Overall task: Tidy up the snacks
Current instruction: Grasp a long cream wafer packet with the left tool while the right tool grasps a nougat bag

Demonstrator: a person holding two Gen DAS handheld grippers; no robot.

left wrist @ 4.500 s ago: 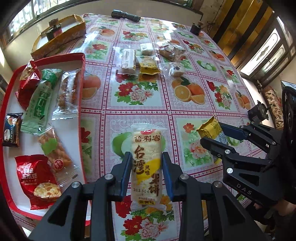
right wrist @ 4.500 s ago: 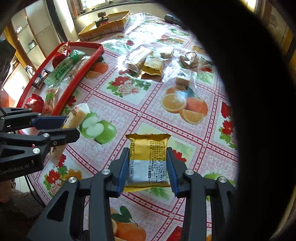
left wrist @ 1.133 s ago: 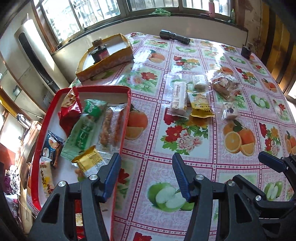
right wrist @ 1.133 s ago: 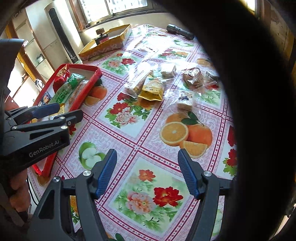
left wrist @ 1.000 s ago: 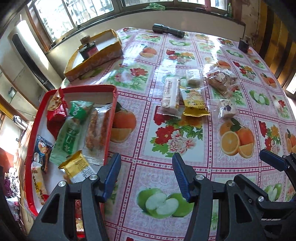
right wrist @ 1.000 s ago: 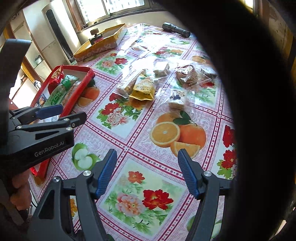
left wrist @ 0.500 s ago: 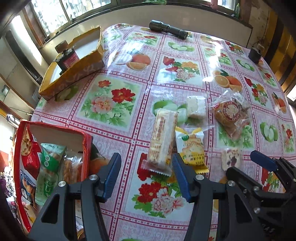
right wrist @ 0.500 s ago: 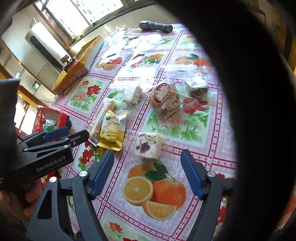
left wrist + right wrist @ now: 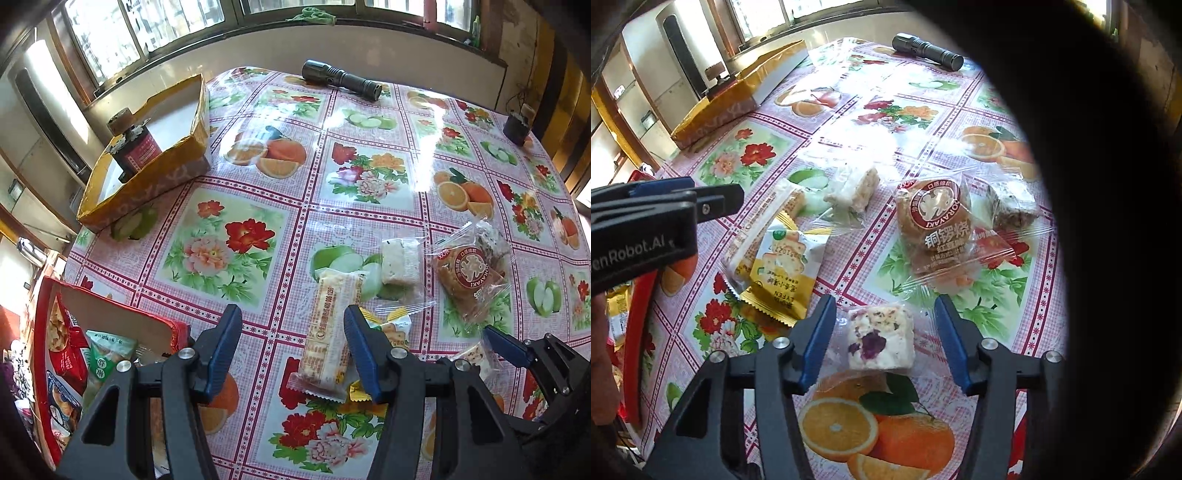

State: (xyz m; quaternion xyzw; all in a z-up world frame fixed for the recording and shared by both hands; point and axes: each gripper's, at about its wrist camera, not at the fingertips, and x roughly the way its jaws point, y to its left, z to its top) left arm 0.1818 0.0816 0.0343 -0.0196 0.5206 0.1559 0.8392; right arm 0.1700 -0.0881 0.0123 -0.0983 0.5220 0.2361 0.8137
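Note:
My left gripper point(image 9: 293, 325) is open and empty. A long wrapped snack bar point(image 9: 330, 328) lies between its fingers, close to the right one. My right gripper point(image 9: 886, 317) is open, with a white nougat square with purple bits point(image 9: 881, 339) lying between its fingers on the table. A yellow cracker pack point(image 9: 783, 266) lies to the left. A dorayaki cake pack point(image 9: 936, 225) and a pale nougat piece point(image 9: 857, 190) lie beyond. The red tray point(image 9: 110, 314) with several snacks sits at the lower left of the left wrist view.
A yellow cardboard box point(image 9: 147, 177) holding a dark red tin point(image 9: 135, 153) stands at the back left. A black flashlight point(image 9: 341, 79) lies at the far table edge. A small dark object point(image 9: 517, 123) sits at the far right. A wrapped brown nougat point(image 9: 1012, 206) lies right of the dorayaki.
Both grippers have dropped their earlier snacks at the tray and moved forward across the table to the loose snack pile. Both stay open, and the snacks now lie between their fingers.

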